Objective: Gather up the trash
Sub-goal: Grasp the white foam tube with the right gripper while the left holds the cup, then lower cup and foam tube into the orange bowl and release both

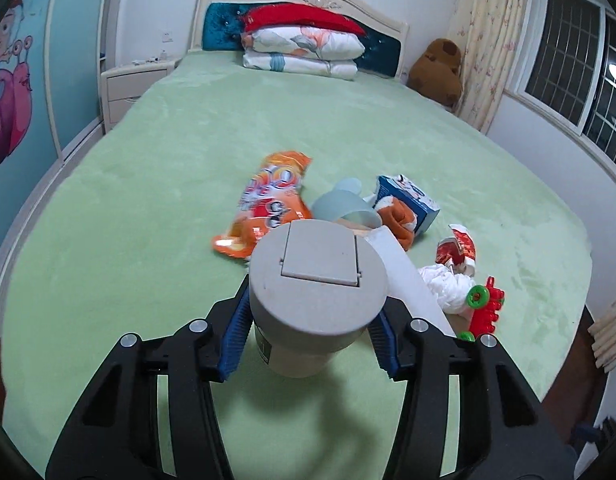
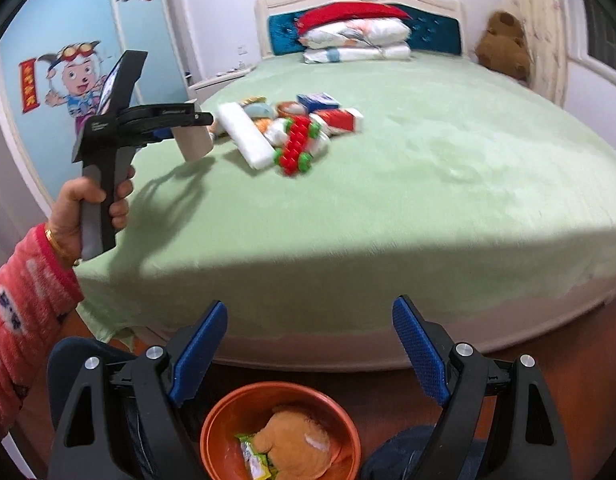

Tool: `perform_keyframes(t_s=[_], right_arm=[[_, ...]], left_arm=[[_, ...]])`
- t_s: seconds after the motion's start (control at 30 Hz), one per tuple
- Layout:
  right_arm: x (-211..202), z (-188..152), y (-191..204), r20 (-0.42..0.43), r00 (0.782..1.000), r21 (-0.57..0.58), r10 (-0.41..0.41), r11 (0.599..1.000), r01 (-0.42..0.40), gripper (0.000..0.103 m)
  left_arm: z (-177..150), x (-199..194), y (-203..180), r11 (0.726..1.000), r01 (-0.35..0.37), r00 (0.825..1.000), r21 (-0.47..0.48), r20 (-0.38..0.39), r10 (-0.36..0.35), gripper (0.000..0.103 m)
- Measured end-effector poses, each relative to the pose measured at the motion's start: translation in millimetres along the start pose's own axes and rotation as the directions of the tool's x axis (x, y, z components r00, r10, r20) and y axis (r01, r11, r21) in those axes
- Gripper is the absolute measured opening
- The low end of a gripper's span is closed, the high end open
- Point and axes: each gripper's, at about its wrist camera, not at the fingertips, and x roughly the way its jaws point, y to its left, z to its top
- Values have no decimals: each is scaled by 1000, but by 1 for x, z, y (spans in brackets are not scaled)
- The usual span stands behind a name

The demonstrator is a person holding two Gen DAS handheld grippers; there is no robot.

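My left gripper (image 1: 308, 312) is shut on a grey lidded cup (image 1: 318, 280) and holds it above the green bed (image 1: 148, 200); it also shows in the right wrist view (image 2: 194, 136). Behind it lie an orange snack bag (image 1: 268, 204), a blue carton (image 1: 412, 200), a red wrapper (image 1: 456, 250), crumpled white tissue (image 1: 448, 284), a white foam block (image 1: 408, 276) and a red toy (image 1: 486, 308). My right gripper (image 2: 308, 344) is open and empty over an orange basin (image 2: 228, 412) on the floor, which holds a brown plush and a green wrapper (image 2: 254, 456).
Pillows (image 1: 304, 50) are stacked at the headboard. A brown teddy bear (image 1: 438, 70) sits by the curtain. A nightstand (image 1: 128, 84) stands left of the bed. The bed's edge (image 2: 348, 344) runs just beyond my right gripper.
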Motion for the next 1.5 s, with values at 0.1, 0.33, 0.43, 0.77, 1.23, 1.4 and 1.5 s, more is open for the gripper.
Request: perform_keyframes(t_s=[0.1, 0.33, 0.43, 0.77, 1.23, 1.4, 1.5], right_arm=[[10, 31, 16, 21, 999, -122, 30, 992, -27, 87], [76, 135, 48, -105, 988, -355, 117, 923, -147, 98], [112, 163, 61, -202, 978, -455, 56, 879, -144, 97], [207, 196, 75, -368, 922, -564, -123, 818, -116, 97], [207, 186, 62, -378, 923, -486, -75, 865, -129, 31], [178, 203, 59, -297, 954, -442, -25, 889, -115, 28], [161, 214, 58, -255, 967, -441, -20, 892, -98, 28]], left_arm=[[-5, -20, 11, 1000, 1, 1000, -14, 14, -1, 51], [-25, -60, 36, 999, 2, 1000, -39, 21, -2, 51], [-34, -72, 46, 999, 2, 1000, -54, 16, -2, 51], [-51, -83, 76, 991, 36, 999, -130, -8, -37, 51], [-53, -84, 71, 992, 50, 999, -117, -3, -51, 51], [-52, -88, 60, 994, 50, 999, -102, 0, -50, 51], [-50, -95, 54, 994, 52, 999, -92, 11, -52, 51]])
